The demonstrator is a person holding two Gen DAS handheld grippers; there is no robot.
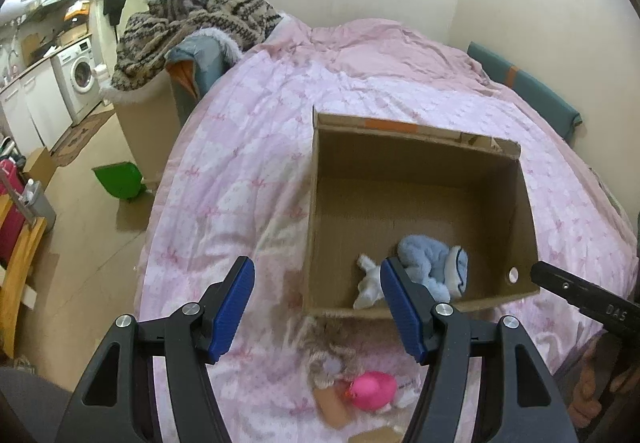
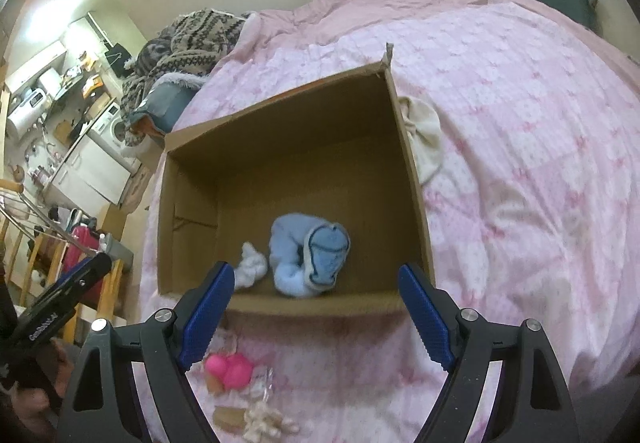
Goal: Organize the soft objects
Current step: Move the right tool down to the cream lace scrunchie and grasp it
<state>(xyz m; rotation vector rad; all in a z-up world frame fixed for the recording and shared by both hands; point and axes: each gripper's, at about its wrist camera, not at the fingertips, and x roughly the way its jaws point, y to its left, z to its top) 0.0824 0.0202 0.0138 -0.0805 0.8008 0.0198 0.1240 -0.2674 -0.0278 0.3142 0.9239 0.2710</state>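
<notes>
An open cardboard box (image 1: 416,147) (image 2: 280,123) sits on the pink bed. Inside lie a light blue fluffy cloth (image 1: 434,259) (image 2: 308,255) and a small white cloth (image 1: 370,283) (image 2: 250,267). My left gripper (image 1: 318,307) is open and empty, above the box's near left corner. My right gripper (image 2: 316,311) is open and empty, above the box's near wall. On the bed in front of the box lie a pink plush (image 1: 372,391) (image 2: 230,367) and a cream fuzzy item (image 1: 326,357) (image 2: 266,423). A cream cloth (image 2: 424,139) lies outside the box's right wall.
The pink bedspread (image 1: 256,171) (image 2: 520,123) covers the bed. Patterned blankets (image 1: 192,27) are piled at the far left corner. A green bin (image 1: 120,179) stands on the floor. A washing machine (image 1: 78,79) and counters are at far left. A teal headboard pad (image 1: 524,83) is by the wall.
</notes>
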